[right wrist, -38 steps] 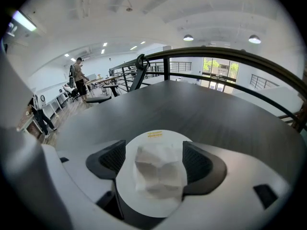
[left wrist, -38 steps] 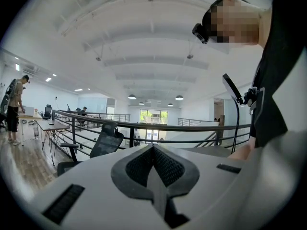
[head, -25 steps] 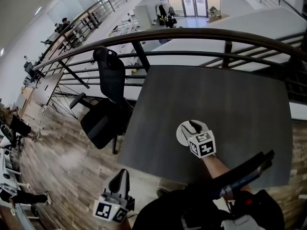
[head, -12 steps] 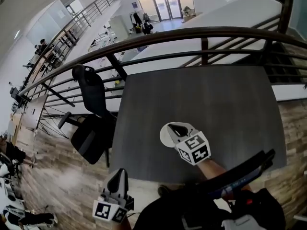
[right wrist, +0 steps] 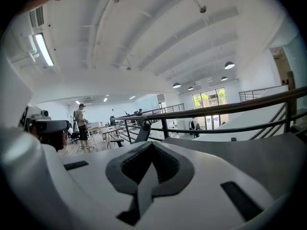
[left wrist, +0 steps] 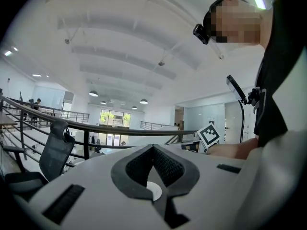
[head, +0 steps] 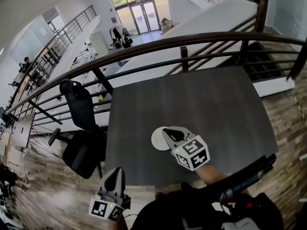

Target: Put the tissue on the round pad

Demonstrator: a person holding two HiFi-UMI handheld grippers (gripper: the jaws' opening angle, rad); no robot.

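The round white pad [head: 157,139] lies on the dark grey table [head: 211,99], near its front edge. I cannot tell a tissue apart from the white of the pad. My right gripper [head: 168,131] hovers above the pad's right side. Its jaws are shut, and the right gripper view [right wrist: 152,145] shows nothing between them. My left gripper [head: 116,172] hangs off the table at the lower left, over the wooden floor. The left gripper view [left wrist: 153,147] shows its jaws shut and empty, with the right gripper's marker cube [left wrist: 209,134] beyond them.
A black office chair [head: 79,123] stands just left of the table. A dark railing [head: 192,40] runs along the table's far side, with a lower floor beyond it. The person's forearm [head: 213,174] reaches in over the table's front edge.
The right gripper has lifted away from the pad and looks larger in the head view. The head camera has swung, so table and pad sit further left. The left gripper shifted slightly.
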